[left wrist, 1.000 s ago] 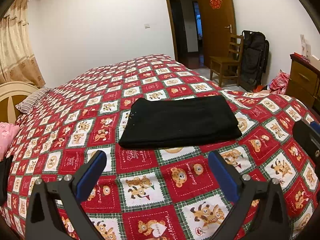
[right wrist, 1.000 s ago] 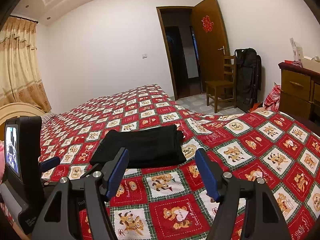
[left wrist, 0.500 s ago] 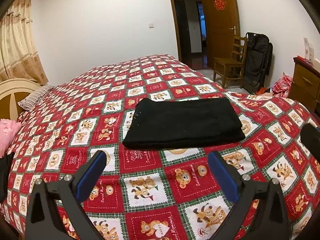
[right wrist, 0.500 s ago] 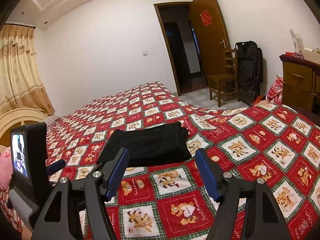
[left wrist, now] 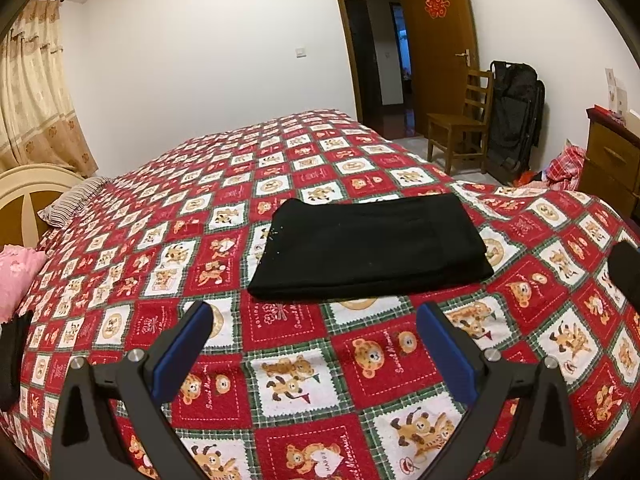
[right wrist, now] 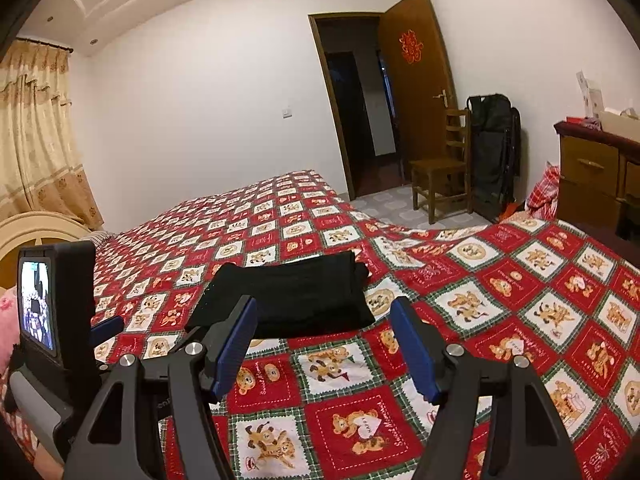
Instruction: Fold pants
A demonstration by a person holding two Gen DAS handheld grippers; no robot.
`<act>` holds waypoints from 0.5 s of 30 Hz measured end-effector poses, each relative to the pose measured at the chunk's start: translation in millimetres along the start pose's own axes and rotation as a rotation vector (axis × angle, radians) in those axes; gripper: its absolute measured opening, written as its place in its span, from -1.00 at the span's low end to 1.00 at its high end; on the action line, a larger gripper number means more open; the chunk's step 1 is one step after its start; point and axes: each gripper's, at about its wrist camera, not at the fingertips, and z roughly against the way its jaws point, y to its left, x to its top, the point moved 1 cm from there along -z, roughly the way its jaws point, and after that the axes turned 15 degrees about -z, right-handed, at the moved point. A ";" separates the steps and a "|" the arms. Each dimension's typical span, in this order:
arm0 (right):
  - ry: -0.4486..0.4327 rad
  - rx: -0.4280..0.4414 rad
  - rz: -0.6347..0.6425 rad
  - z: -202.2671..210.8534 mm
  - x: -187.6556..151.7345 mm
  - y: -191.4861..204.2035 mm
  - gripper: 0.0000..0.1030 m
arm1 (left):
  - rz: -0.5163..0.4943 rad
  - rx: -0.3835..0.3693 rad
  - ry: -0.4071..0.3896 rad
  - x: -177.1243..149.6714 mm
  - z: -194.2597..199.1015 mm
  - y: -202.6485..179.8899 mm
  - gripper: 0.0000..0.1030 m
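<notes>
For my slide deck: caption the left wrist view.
Open left gripper hovers short of folded black pants lying on a red bear-print bedspread.

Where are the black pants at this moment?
In both wrist views the folded black pants lie flat on the red patterned bedspread, just beyond the open gripper fingers.

Right finger [right wrist: 236, 344] covers the black pants' [right wrist: 296, 292] near-left corner
</notes>
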 end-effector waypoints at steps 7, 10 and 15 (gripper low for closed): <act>-0.002 -0.003 -0.002 1.2 -0.2 0.4 0.36 | 0.008 0.001 -0.003 2.0 -0.5 2.2 1.00; -0.007 -0.007 -0.001 2.4 0.3 0.5 0.36 | 0.019 -0.009 -0.003 2.9 -1.0 4.6 1.00; -0.007 -0.006 0.000 2.2 0.2 1.7 0.36 | 0.027 -0.027 0.001 3.8 -1.7 5.3 1.00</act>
